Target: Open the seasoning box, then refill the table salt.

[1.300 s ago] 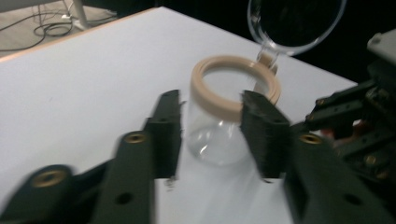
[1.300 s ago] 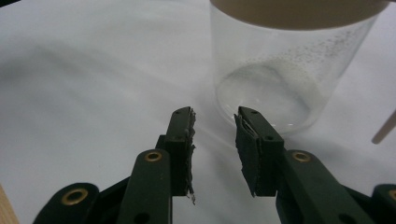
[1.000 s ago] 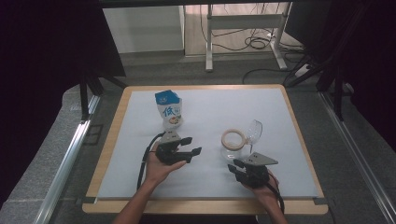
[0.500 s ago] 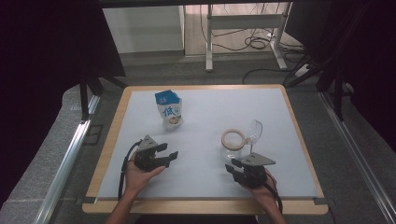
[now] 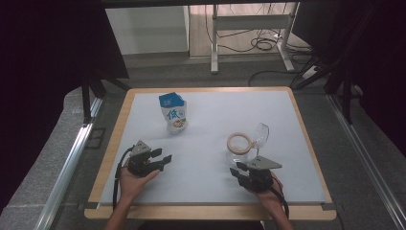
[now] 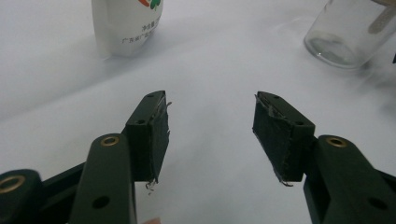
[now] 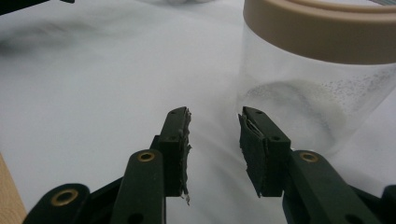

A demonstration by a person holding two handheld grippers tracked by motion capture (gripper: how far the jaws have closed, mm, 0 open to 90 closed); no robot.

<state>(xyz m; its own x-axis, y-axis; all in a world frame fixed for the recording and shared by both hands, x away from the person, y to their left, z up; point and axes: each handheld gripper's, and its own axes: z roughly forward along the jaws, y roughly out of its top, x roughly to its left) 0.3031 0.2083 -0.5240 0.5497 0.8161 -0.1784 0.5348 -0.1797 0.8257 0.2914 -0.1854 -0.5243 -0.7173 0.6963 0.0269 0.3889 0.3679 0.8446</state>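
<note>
The right gripper [image 7: 214, 122] stands partly open and empty, the jar [image 7: 308, 93] just beyond its right finger [image 7: 259, 149]. The left gripper [image 6: 210, 121], empty, has just been closing; the pouch [image 6: 126, 23] ahead is cut off.

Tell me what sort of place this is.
Probably a lab or recording booth, not a home: a wood-framed white table with black curtains on both sides, loose cables on the floor behind, and metal rails alongside.

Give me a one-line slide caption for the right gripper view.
Open right hand-held gripper poised empty before the clear glass jar with a tan ring rim on the white table mat.
</note>
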